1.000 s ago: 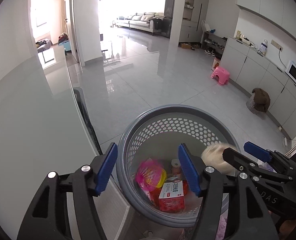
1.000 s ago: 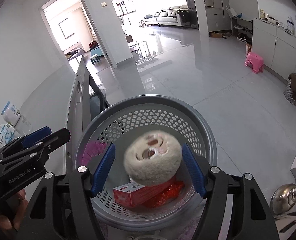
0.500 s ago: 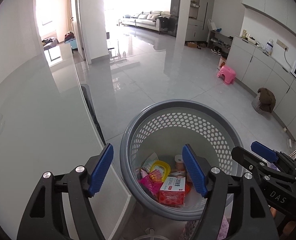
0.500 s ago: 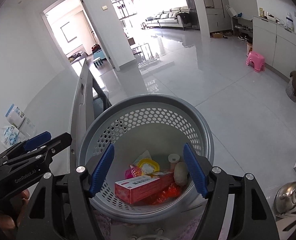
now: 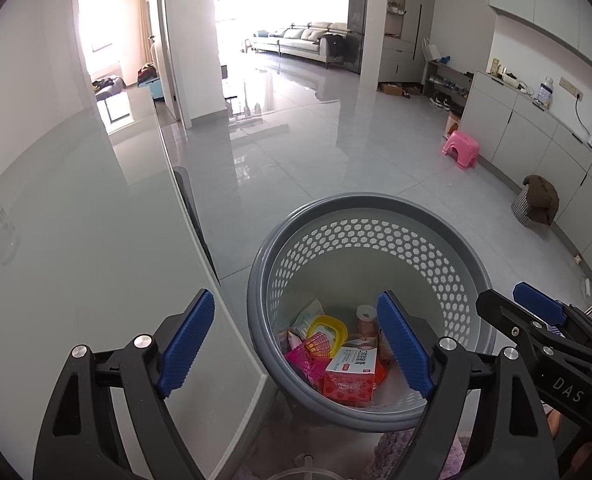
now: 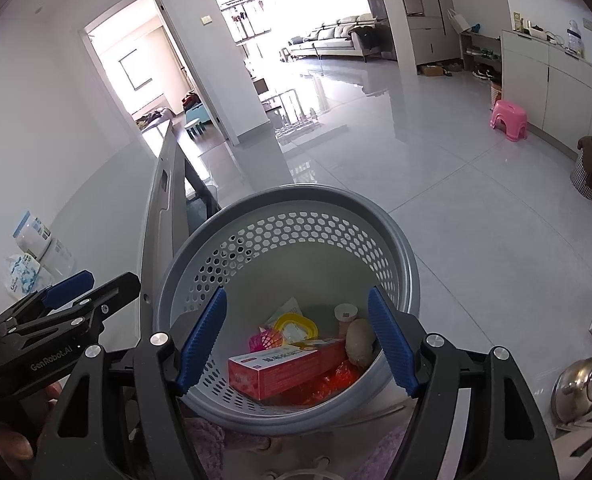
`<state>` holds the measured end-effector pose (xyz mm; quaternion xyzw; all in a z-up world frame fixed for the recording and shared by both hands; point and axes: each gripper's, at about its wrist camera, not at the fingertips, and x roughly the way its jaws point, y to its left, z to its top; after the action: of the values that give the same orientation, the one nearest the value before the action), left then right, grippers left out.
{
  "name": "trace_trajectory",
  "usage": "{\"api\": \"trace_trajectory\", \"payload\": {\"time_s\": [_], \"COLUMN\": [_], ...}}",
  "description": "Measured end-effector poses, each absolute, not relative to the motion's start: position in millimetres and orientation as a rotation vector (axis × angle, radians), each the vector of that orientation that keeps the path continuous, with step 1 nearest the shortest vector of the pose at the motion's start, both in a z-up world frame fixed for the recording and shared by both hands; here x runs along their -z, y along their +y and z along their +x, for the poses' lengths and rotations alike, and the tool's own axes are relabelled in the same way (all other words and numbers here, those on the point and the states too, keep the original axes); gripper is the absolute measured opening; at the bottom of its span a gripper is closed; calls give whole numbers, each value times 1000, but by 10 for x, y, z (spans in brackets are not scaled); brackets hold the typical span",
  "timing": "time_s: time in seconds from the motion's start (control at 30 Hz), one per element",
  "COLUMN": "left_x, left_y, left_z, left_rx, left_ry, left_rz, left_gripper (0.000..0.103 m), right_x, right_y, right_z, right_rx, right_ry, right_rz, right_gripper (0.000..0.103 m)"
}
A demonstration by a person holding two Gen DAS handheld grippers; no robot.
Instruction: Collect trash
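Note:
A grey perforated trash basket (image 5: 376, 216) (image 6: 296, 204) stands on the floor beside the table edge. Inside lie a red and white box (image 5: 350, 376) (image 6: 284, 368), a pink mesh piece (image 5: 310, 354) (image 6: 266, 340), a yellow-rimmed lid (image 5: 328, 330) (image 6: 296, 326), a small cup (image 6: 346, 314) and a beige fuzzy round thing (image 6: 358, 342). My left gripper (image 5: 296, 350) is open and empty above the basket's left rim. My right gripper (image 6: 296, 344) is open and empty right over the basket. Each gripper shows in the other's view.
A glossy grey table (image 5: 76, 240) runs along the left, with white packets (image 6: 28, 256) on it. A kettle (image 6: 580, 384) sits at the lower right. A pink stool (image 5: 460, 148), a covered hamper (image 5: 536, 204) and cabinets (image 5: 536, 132) line the right wall.
The beige fuzzy round thing was between my right gripper's fingers a second ago; it has dropped into the basket. Both grippers have pulled back a little from the basket.

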<state>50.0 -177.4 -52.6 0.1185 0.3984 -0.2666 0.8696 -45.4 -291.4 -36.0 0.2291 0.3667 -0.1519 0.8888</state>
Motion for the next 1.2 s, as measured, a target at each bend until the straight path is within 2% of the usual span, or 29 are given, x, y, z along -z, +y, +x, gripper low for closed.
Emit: {"api": "trace_trajectory", "payload": {"time_s": [0.2,0.27,1.2], "left_x": [522,515,494], "left_y": [-1761,-1766,-1747], "left_z": [451,458,431], "left_rx": [545,535,510], "left_ry": [825,823,815], "left_rz": [253,258,283], "left_gripper": [89,96,97], "right_x": [362,353,360], "right_y": [-2914,-2906,-2923], "right_z": [-463,-474,-534], "right_rx": [318,323,324], "right_ry": [761,758,749], "right_rz": [475,473,484], "right_gripper": [70,72,73]}}
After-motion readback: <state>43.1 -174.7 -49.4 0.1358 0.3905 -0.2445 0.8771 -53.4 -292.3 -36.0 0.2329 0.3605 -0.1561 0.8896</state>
